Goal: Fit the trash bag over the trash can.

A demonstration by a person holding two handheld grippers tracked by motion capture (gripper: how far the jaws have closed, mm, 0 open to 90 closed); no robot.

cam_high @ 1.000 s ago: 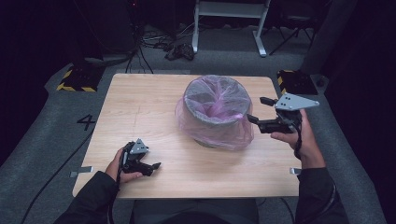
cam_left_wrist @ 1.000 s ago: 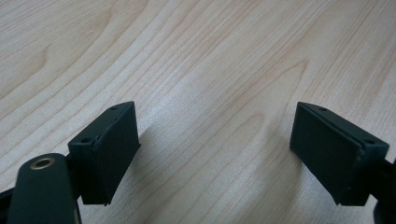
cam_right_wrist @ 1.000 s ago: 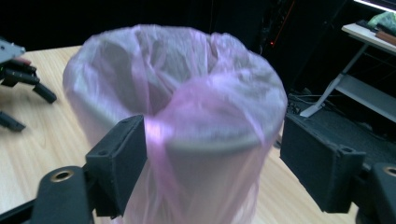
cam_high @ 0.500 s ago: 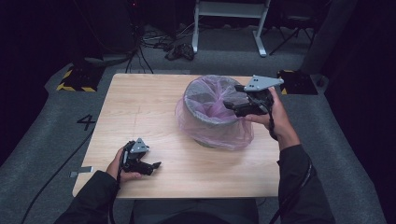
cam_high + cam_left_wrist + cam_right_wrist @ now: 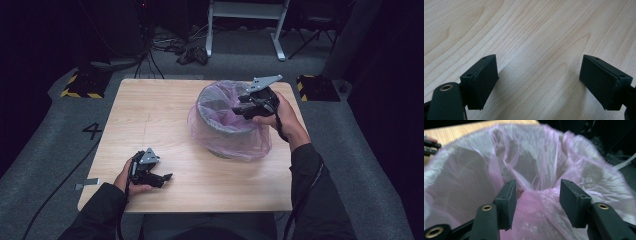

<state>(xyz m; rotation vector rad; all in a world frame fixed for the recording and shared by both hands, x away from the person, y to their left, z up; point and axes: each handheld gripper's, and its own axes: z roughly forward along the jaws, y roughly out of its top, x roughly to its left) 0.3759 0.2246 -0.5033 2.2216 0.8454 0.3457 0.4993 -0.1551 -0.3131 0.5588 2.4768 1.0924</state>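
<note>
Looking down from the high view, I see the bin [image 5: 225, 131] with its pink liner [image 5: 250, 142] right of centre on the tabletop [image 5: 150, 120], bare wood to its left. My right hand-held gripper [image 5: 239, 109] hovers over the rim; my left hand-held gripper [image 5: 162, 177] rests near the front edge. Left gripper view: jaws wide apart over bare wood. Right gripper view: jaws apart above the liner's folds [image 5: 536, 195].

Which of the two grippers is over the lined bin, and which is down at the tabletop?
The right gripper is over the bin's pink liner, fingers open at its rim. The left gripper sits low over the wooden table, open, away from the bin.
</note>
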